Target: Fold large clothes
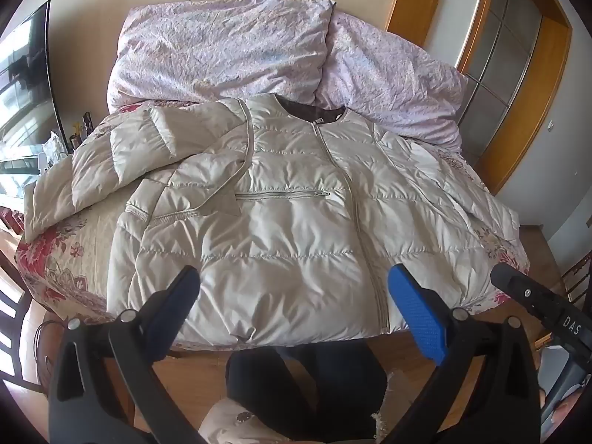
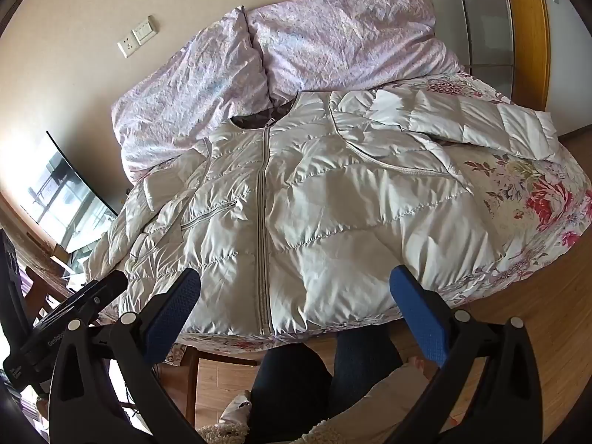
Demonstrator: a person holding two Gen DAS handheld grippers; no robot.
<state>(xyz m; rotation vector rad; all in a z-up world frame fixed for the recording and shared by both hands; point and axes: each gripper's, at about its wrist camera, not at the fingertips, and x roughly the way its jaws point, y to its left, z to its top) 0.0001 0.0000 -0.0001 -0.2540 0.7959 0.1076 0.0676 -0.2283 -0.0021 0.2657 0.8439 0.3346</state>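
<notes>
A pale cream quilted down jacket (image 1: 296, 214) (image 2: 333, 214) lies front up and zipped on a floral-covered table, collar away from me and hem at the near edge. Its left sleeve (image 1: 92, 170) is bunched and bent towards the table's left side. Its right sleeve (image 2: 462, 118) lies spread out to the right. My left gripper (image 1: 294, 288) hangs open above the hem, nothing between its blue-padded fingers. My right gripper (image 2: 294, 288) is likewise open over the hem near the zip, holding nothing. The right gripper's black finger (image 1: 532, 296) shows at the edge of the left wrist view.
A crumpled lilac duvet (image 1: 259, 48) (image 2: 296, 48) is heaped behind the jacket. The floral tablecloth (image 2: 536, 192) shows at the right. A person's dark-trousered legs (image 1: 307, 381) stand against the near edge. A television (image 1: 22, 74) stands left, a wood-framed door (image 1: 499, 55) at the right.
</notes>
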